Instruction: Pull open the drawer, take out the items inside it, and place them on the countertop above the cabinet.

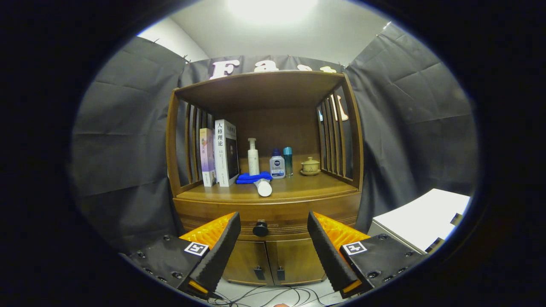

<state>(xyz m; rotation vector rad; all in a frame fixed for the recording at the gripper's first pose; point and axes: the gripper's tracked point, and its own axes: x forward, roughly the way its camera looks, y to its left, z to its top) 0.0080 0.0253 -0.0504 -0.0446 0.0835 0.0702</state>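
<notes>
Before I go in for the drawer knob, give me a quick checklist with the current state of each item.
1. Wooden drawer front shut, nothing pulled out yet: ok to start.
2. Gripper open, fingers spread wide: ok.
3. Round black drawer knob lies beyond the fingers, in the gap but nearer the left one: not ok, shift left to centre it.
4. Fingers touching the knob: not ok, they stand apart from it.
5. Countertop has bare wood to the right of the white tube lying on its side and blue cloth: ok.
6. Drawer contents: cannot tell.
</notes>
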